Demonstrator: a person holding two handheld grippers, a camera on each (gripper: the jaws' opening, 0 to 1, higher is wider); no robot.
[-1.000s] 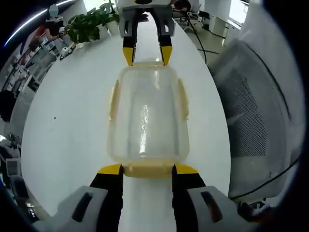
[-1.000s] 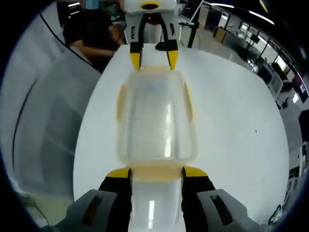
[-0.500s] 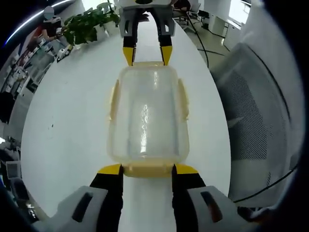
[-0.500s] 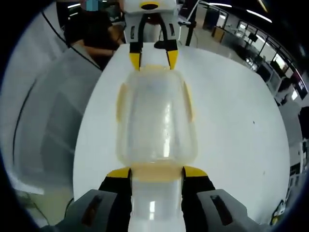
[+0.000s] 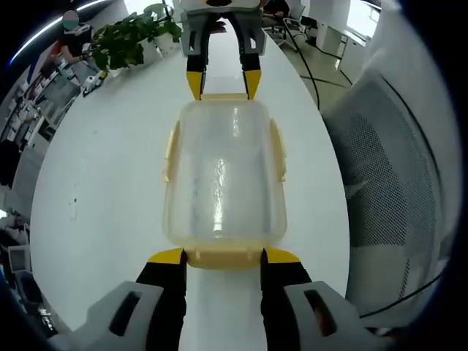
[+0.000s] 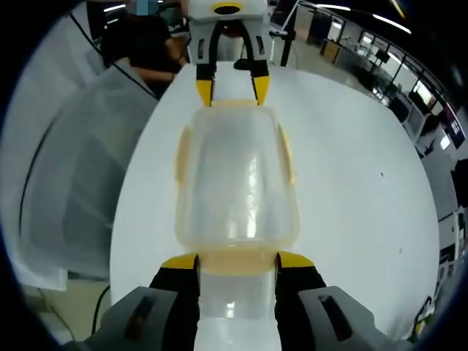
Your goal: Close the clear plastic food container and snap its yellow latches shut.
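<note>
The clear plastic food container (image 5: pixel 223 175) (image 6: pixel 235 183) lies lengthwise on the white table with its lid on. Pale yellow latches sit on its long sides (image 5: pixel 172 150) (image 5: pixel 278 150). My left gripper (image 5: pixel 224 256) holds the near end latch (image 5: pixel 224 260), which fills the gap between its yellow-tipped jaws. At the far end my right gripper (image 5: pixel 222 84) clasps the opposite end latch (image 5: pixel 223 96) the same way. In the right gripper view my right gripper (image 6: pixel 238 261) is at the bottom around its latch (image 6: pixel 238 265), and my left gripper (image 6: pixel 227 89) is at the top.
The narrow white table (image 5: pixel 110 168) runs away from both cameras. A grey mesh chair (image 5: pixel 395 168) (image 6: pixel 73 190) stands close along one long edge. A potted plant (image 5: pixel 135 33) sits at the far end. A person in dark clothes (image 6: pixel 142 44) sits beyond the table.
The container keeps its place between both pairs of jaws, while the table and room behind it have drifted a little. Both grippers and the container have shifted together.
</note>
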